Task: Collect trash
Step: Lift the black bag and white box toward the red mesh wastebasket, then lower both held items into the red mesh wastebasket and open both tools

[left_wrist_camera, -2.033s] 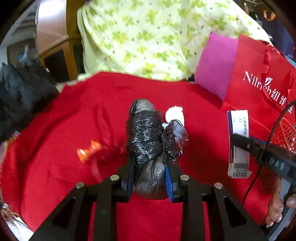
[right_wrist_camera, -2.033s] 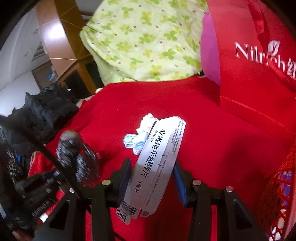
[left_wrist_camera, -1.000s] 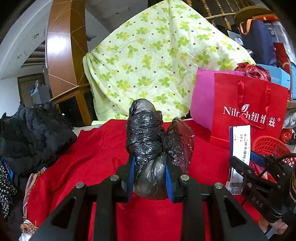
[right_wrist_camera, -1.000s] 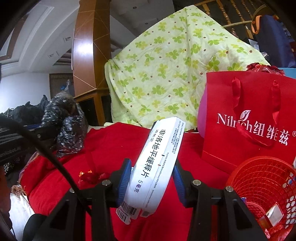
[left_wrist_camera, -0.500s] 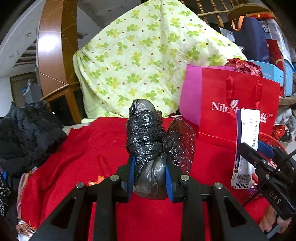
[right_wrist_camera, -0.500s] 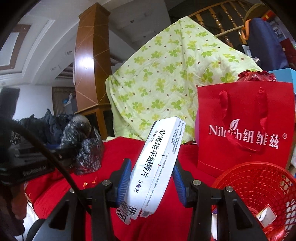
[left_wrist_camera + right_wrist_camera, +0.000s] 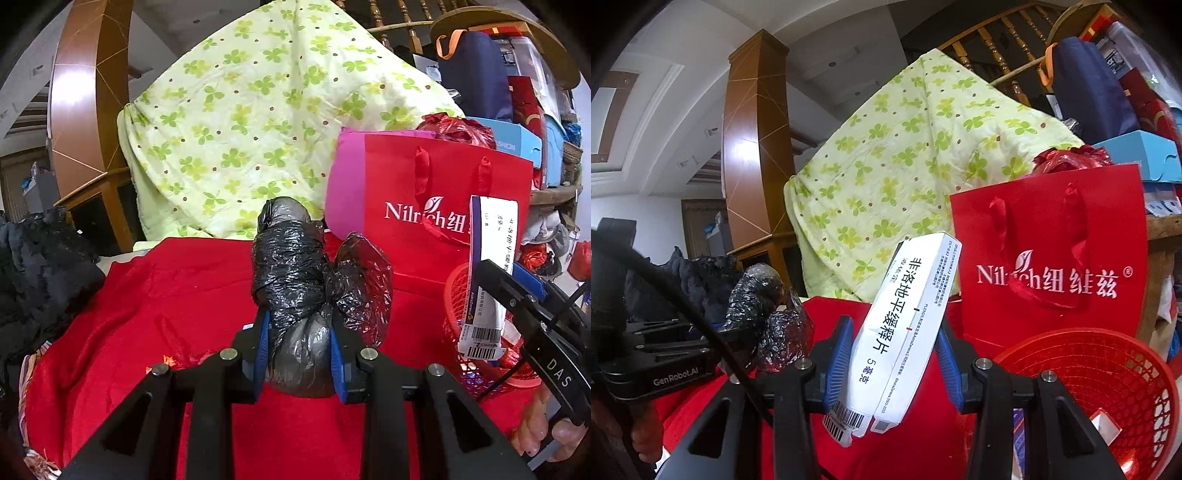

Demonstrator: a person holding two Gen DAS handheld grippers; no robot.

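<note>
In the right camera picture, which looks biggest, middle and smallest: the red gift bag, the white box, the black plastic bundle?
1. Red gift bag, biggest.
2. White box; it sits very close to the camera, so it looks bigger than it really is.
3. Black plastic bundle, smallest.

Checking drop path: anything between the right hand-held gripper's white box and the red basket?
Nothing, per the right wrist view: the white box in the right hand-held gripper sits just left of the red basket, with only red cloth beneath.

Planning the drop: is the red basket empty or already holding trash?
Not empty: the red basket shows a few wrappers and paper scraps through its mesh, mostly space otherwise.
</note>
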